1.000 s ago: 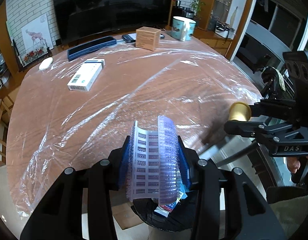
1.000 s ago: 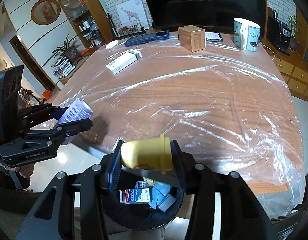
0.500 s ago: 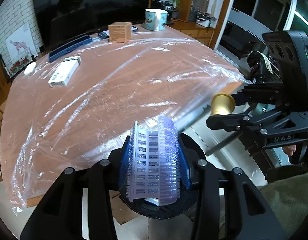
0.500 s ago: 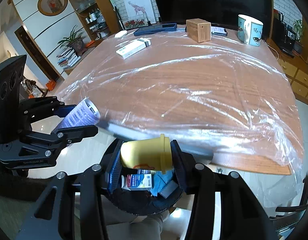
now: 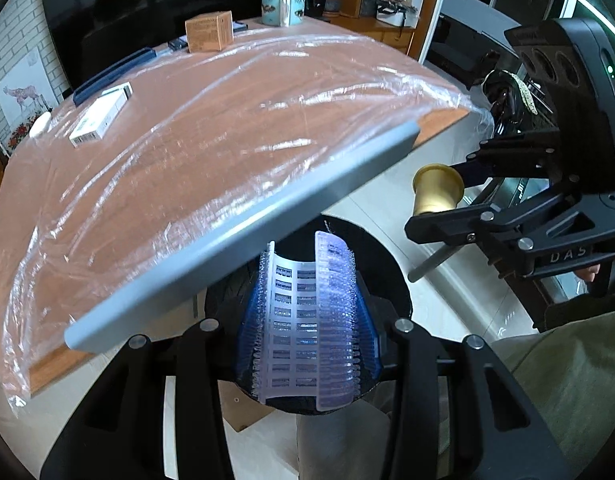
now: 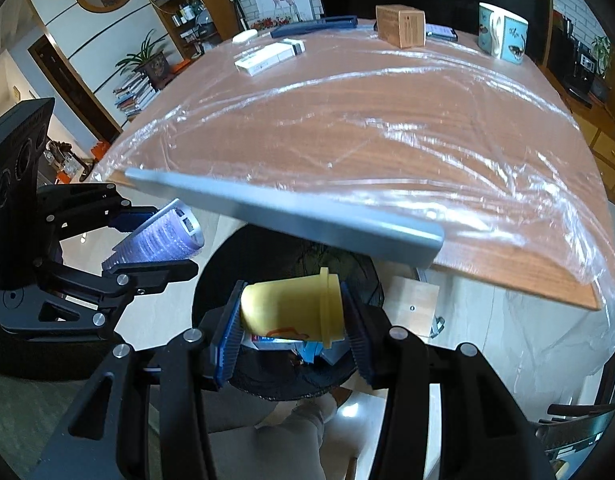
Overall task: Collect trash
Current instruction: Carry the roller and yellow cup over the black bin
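Hovering over the black bin [image 6: 211, 304], the left gripper [image 5: 307, 320] is clamping a purple roller [image 5: 307, 320] while the right gripper [image 6: 291, 320] is pinching a yellow cup [image 6: 291, 308].

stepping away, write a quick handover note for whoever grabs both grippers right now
Left gripper: shut on the curved blister sheet, over the black bin.
Right gripper: shut on the yellow cup, also above the bin, which already holds small cartons.
Done: both items carried off the table.
Left: release both into the bin; the white box on the table may be next.
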